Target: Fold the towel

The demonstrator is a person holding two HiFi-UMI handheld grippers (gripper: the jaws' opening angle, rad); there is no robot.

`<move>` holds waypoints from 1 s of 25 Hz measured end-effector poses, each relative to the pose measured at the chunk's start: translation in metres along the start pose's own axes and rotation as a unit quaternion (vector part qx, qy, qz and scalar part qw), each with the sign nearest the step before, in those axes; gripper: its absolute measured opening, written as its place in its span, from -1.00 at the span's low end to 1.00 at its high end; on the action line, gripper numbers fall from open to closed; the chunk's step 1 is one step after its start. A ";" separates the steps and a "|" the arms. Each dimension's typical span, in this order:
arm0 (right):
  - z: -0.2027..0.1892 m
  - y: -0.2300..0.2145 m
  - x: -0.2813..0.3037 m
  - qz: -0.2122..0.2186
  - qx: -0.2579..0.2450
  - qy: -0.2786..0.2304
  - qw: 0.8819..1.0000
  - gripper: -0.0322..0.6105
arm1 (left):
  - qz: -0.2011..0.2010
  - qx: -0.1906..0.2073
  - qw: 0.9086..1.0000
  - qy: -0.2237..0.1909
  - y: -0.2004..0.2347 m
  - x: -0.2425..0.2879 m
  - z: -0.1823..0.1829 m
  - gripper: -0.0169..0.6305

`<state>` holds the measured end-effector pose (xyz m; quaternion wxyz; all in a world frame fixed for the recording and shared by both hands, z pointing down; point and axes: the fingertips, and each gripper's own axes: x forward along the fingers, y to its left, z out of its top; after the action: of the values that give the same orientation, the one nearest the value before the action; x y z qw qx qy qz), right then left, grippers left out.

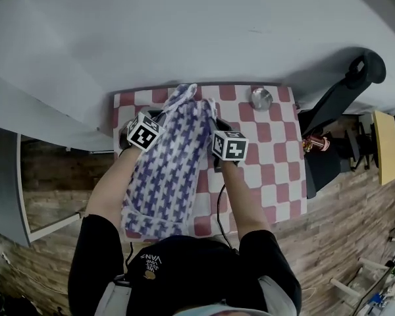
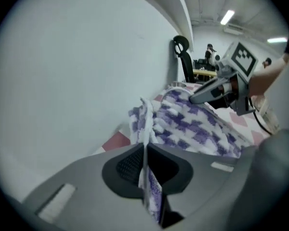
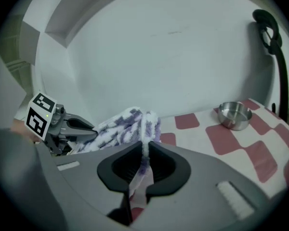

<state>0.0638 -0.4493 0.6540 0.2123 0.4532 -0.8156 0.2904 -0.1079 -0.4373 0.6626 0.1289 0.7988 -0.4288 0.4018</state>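
Where the towel (image 1: 168,176) bunches, the left hand-held gripper (image 2: 145,150) and right hand-held gripper (image 3: 145,153) — jaws closed — pinch its far edge.

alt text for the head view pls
The left claw and right claw are shut on the far end of a purple-and-white towel lying lengthwise on a red-checked table. A steel bowl sits near the table's far right corner; a white wall is beyond.

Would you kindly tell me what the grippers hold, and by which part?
Purple-and-white patterned terry towel: left gripper pinches its left edge, right gripper its right edge, toward the far end.
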 end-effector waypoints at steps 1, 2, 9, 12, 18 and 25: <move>0.001 -0.011 -0.005 -0.006 0.007 -0.002 1.000 -0.77 | -0.004 -0.021 1.000 -0.013 0.005 -0.002 0.005 -0.88; 0.002 -0.024 -0.011 -0.015 0.013 -0.004 1.000 -0.77 | -0.006 -0.041 0.999 -0.027 0.010 -0.004 0.012 -0.88; 0.009 -0.072 -0.081 -0.067 0.082 -0.019 0.994 -0.78 | -0.022 -0.145 0.987 -0.073 0.036 -0.052 0.035 -0.88; -0.016 -0.066 -0.101 -0.065 0.124 0.004 0.990 -0.77 | -0.045 -0.187 0.981 -0.031 0.036 -0.056 0.004 -0.88; -0.057 -0.069 -0.108 -0.101 0.167 0.046 0.980 -0.49 | -0.035 -0.199 0.979 0.020 0.025 -0.048 -0.025 -0.66; -0.062 -0.041 -0.157 -0.102 0.143 -0.002 0.984 -0.37 | 0.002 -0.138 0.990 -0.019 0.028 -0.105 -0.032 -0.36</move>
<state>0.1827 -0.3283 0.6155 0.1722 0.5607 -0.7154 0.3798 -0.1795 -0.3754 0.6006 0.2285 0.7800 -0.4843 0.3239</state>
